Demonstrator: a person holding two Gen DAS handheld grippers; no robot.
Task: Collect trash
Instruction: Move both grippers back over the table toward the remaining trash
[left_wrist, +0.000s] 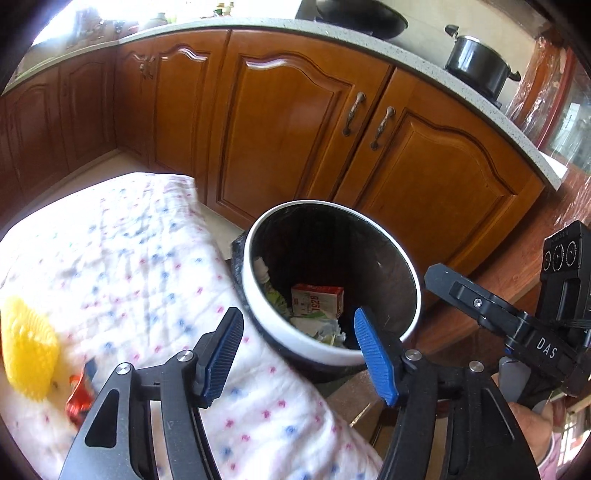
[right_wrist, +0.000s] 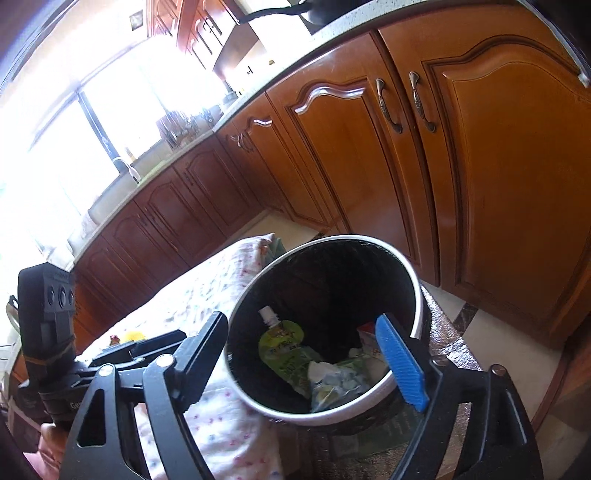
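A round bin with a white rim (left_wrist: 415, 284) (right_wrist: 419, 295) and dark inside stands on the floor beside the cloth-covered table. It holds a red-and-white carton (left_wrist: 317, 301), a green spouted pouch (right_wrist: 282, 343) and crumpled wrappers (right_wrist: 338, 382). My left gripper (left_wrist: 299, 354) is open and empty, just above the bin's near rim. My right gripper (right_wrist: 310, 365) is open and empty over the bin's mouth. A yellow spiky ball (left_wrist: 27, 350) and a red wrapper (left_wrist: 79, 397) lie on the cloth at the left.
The table has a white cloth with pink and blue dots (left_wrist: 129, 258). Wooden cabinet doors (left_wrist: 295, 122) stand behind the bin under a speckled counter with a black pot (left_wrist: 476, 64). The right gripper's body (left_wrist: 517, 325) shows beside the left one.
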